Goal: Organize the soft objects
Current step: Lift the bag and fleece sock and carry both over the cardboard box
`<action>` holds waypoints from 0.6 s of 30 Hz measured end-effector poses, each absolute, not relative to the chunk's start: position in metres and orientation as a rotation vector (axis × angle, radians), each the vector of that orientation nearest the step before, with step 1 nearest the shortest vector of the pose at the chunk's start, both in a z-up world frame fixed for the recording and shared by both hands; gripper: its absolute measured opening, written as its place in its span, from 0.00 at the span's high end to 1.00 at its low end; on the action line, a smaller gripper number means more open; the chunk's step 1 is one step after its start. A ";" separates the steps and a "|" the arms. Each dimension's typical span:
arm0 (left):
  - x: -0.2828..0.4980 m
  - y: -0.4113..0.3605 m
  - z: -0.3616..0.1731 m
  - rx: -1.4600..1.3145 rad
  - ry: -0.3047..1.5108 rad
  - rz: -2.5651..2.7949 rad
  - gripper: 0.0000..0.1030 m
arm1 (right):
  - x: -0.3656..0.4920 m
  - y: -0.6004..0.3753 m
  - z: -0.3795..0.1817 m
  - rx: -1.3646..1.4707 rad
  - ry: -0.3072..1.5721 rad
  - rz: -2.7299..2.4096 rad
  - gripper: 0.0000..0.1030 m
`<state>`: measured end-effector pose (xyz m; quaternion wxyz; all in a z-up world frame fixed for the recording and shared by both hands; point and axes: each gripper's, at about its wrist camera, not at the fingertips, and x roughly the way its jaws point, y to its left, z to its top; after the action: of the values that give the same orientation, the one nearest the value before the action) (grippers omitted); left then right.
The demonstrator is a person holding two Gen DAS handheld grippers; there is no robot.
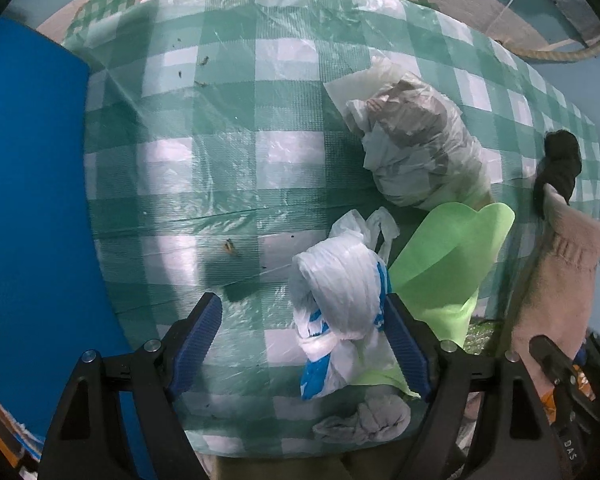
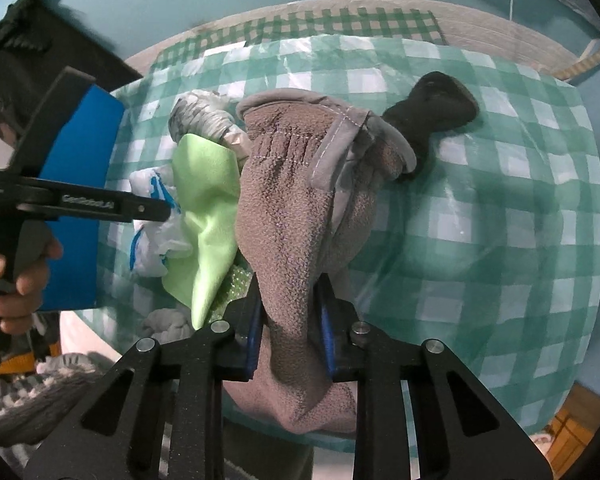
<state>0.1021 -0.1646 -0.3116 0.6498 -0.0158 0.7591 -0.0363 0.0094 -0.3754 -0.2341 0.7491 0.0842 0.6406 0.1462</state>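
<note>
The brown glove (image 2: 296, 216) hangs pinched in the right claw (image 2: 290, 320), its long axis running from 6 up to 12 o'clock, cuff toward the dark cloth (image 2: 432, 108) on the bench (image 2: 500, 220). The knotted white bag (image 1: 340, 304) sits between the left claw's (image 1: 304, 344) wide-open jaws, close to the 3 o'clock pad, so the left hand (image 2: 16, 280) is nearer. The green cloth (image 1: 448, 264) lies just beside it.

The tablecloth (image 1: 228, 168) looked glossy, crinkled plastic; the glove (image 2: 296, 208) was rough, matt knit cloth; the green cloth (image 1: 448, 256) appeared smooth and matt.
</note>
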 end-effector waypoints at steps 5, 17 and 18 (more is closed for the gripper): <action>0.095 -0.148 -0.316 -0.132 1.682 -0.124 0.55 | 0.004 -0.384 -0.228 0.208 1.385 0.321 0.78; 0.085 -0.141 -0.287 -0.069 1.588 -0.182 0.64 | 0.003 -0.378 -0.206 0.191 1.325 0.349 0.78; 0.082 -0.138 -0.285 -0.061 1.578 -0.186 0.64 | 0.003 -0.378 -0.204 0.189 1.322 0.350 0.78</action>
<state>0.0824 -0.1379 -0.2847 0.7001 -0.0275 0.7086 -0.0835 0.0028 -0.3779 -0.2044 0.7711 0.0870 0.6097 0.1616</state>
